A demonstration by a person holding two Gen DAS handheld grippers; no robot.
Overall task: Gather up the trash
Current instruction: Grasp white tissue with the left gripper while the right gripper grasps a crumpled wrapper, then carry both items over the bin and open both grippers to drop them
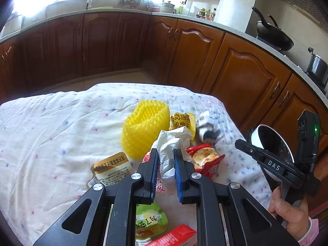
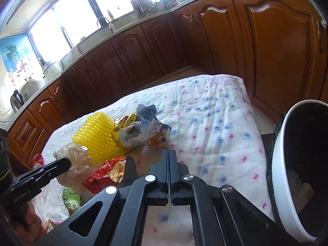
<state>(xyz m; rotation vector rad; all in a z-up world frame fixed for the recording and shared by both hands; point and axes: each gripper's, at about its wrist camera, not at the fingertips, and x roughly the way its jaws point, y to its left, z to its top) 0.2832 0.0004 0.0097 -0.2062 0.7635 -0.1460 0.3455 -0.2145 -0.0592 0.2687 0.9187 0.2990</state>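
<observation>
Trash lies on a table under a white flowered cloth (image 1: 51, 127). My left gripper (image 1: 166, 153) is shut on a crumpled white paper wad (image 1: 172, 143), which also shows in the right wrist view (image 2: 75, 160). Around it lie a yellow foam fruit net (image 1: 143, 127), a red snack wrapper (image 1: 205, 160), a yellow wrapper (image 1: 182, 121), a crumpled grey-white wrapper (image 1: 207, 127), a beige sachet (image 1: 112, 170), a green pouch (image 1: 149, 223) and a red carton (image 1: 174, 237). My right gripper (image 2: 169, 153) is shut and empty above the cloth. A white bin with a black liner (image 2: 287, 174) stands at the table's right edge.
Brown kitchen cabinets (image 1: 102, 45) and a countertop with a sink (image 1: 86, 6) run behind and to the right. A wok (image 1: 274, 34) and a pot (image 1: 317, 67) sit on the stove at right. Floor shows between table and cabinets.
</observation>
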